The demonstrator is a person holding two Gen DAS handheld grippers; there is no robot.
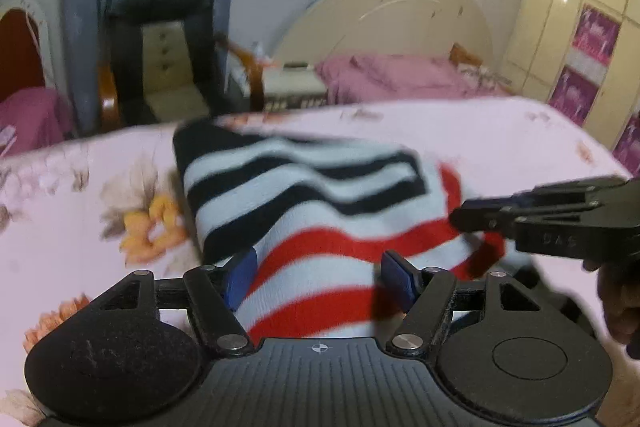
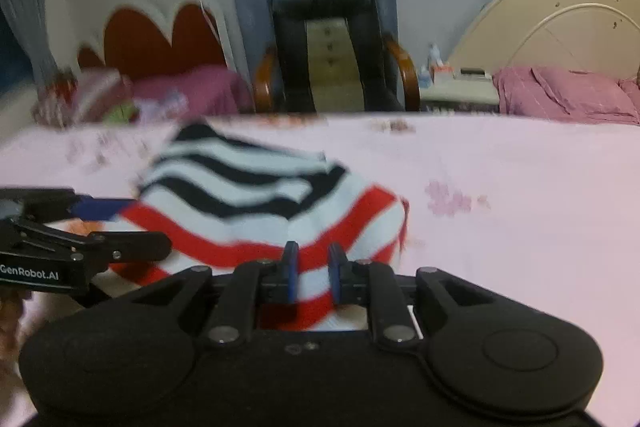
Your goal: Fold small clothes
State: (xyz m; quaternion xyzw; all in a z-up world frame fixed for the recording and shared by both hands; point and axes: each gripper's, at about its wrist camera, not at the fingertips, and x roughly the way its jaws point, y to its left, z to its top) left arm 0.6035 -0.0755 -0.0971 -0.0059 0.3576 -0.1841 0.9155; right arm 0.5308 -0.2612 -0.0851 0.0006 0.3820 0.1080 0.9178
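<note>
Left wrist view shows the left gripper (image 1: 318, 279) spread wide around the striped garment (image 1: 304, 211), while the right gripper (image 2: 313, 273) pinches its red-striped near edge. Lying bunched on the floral bedsheet (image 1: 500, 143), it looks only partly folded.

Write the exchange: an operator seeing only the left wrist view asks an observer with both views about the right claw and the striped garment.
Operator: Is the right claw closed?
Observer: The right claw has its pads close together, with red-and-white cloth of the striped garment between them.
Operator: What lies past the garment's right edge?
Observer: A pink sheet with a faint flower print.
</note>
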